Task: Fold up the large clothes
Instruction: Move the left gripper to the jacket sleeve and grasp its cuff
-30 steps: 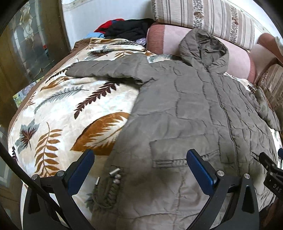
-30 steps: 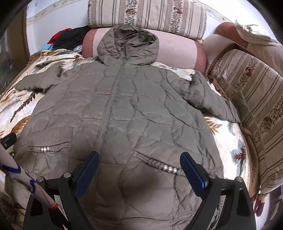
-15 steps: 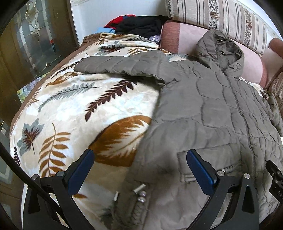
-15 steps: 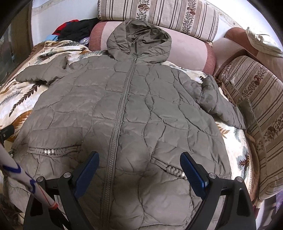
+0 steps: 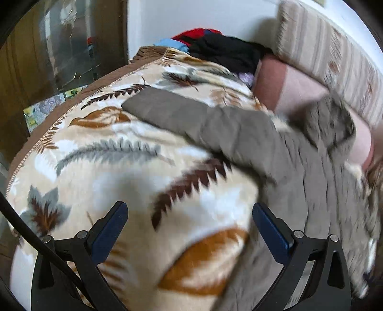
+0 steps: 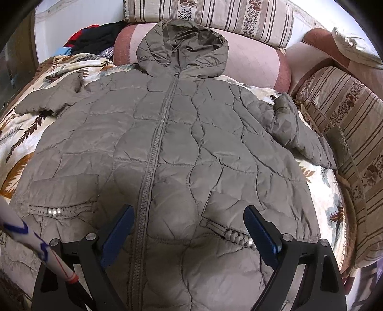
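Note:
A large olive-grey quilted hooded jacket (image 6: 182, 148) lies flat, front up and zipped, on a leaf-patterned blanket (image 6: 16, 143). Its hood (image 6: 182, 47) rests on a pink bolster. Its left sleeve (image 5: 191, 117) stretches out over the blanket; the other sleeve (image 6: 301, 134) lies toward the striped cushions. My left gripper (image 5: 189, 229) is open and empty above the blanket (image 5: 119, 167), left of the jacket's body (image 5: 311, 191); this view is blurred. My right gripper (image 6: 188, 229) is open and empty above the jacket's lower front, by the zipper.
A pink bolster (image 6: 253, 62) and striped cushions (image 6: 215, 14) line the back; more striped cushions (image 6: 347, 124) stand on the right. A pile of red, black and blue clothes (image 5: 215, 47) lies at the back left. A wooden glazed door (image 5: 59, 47) stands left of the blanket.
My left gripper has swung left, off the jacket's lower front and out over the blanket toward the left sleeve. My right gripper has shifted left toward the zipper. The jacket has not moved.

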Demonstrator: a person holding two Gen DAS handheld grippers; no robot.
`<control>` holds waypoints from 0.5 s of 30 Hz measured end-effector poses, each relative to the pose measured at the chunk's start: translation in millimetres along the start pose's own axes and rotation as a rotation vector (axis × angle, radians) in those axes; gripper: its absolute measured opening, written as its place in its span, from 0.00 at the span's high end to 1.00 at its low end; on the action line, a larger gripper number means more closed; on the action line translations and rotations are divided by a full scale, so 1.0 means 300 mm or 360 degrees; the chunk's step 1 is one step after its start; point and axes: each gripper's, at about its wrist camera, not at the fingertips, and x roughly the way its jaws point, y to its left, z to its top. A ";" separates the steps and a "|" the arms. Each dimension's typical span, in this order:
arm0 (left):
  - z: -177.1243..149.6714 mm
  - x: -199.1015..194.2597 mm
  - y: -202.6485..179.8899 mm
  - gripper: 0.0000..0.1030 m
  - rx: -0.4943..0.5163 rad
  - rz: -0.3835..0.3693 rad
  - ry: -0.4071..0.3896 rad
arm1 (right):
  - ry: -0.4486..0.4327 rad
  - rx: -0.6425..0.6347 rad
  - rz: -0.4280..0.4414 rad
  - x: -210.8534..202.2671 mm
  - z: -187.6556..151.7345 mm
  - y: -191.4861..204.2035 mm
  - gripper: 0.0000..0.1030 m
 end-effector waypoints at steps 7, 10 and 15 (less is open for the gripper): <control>0.289 0.176 0.233 0.00 -0.0328 -0.0324 0.0022 | 0.0014 0.0008 0.0005 0.038 0.002 -0.007 0.08; 0.370 0.306 0.335 0.18 -0.0523 -0.0507 0.0127 | 0.0038 0.0010 -0.0008 0.063 0.000 -0.013 0.08; 0.409 0.465 0.388 0.27 -0.0686 -0.0611 0.0200 | 0.0099 0.0006 -0.0032 0.118 0.000 -0.022 0.08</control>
